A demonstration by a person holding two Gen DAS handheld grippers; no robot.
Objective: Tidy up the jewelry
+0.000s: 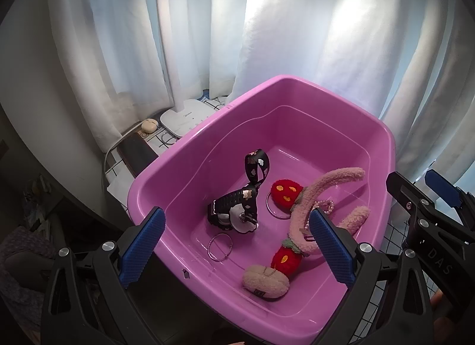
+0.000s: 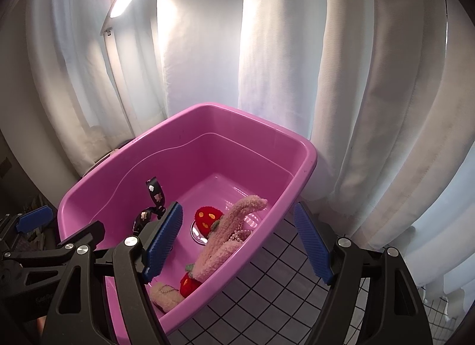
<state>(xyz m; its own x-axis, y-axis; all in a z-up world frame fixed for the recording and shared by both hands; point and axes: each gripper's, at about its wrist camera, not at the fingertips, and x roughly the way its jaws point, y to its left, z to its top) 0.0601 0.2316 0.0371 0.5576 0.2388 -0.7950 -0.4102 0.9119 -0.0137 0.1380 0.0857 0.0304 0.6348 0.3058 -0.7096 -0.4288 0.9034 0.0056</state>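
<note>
A pink plastic tub (image 1: 297,86) (image 2: 237,113) holds the items. Inside lie a black watch with a patterned strap (image 1: 234,208) (image 2: 154,193), a thin silver ring bangle (image 1: 220,246), a fuzzy pink headband with red strawberry plushes (image 1: 314,196) (image 2: 234,220), a pearl strand (image 1: 325,205) (image 2: 240,235) and a beige plush charm (image 1: 265,282) (image 2: 164,296). My left gripper (image 1: 237,247) is open and empty above the tub's near side. My right gripper (image 2: 237,238) is open and empty over the tub's right rim.
White curtains (image 1: 297,33) hang behind the tub. A white desk lamp (image 1: 184,113) stands back left, with an earbud case (image 1: 149,124) and a dark flat device (image 1: 136,149) beside it. A grid-patterned cloth (image 2: 267,285) covers the table right of the tub.
</note>
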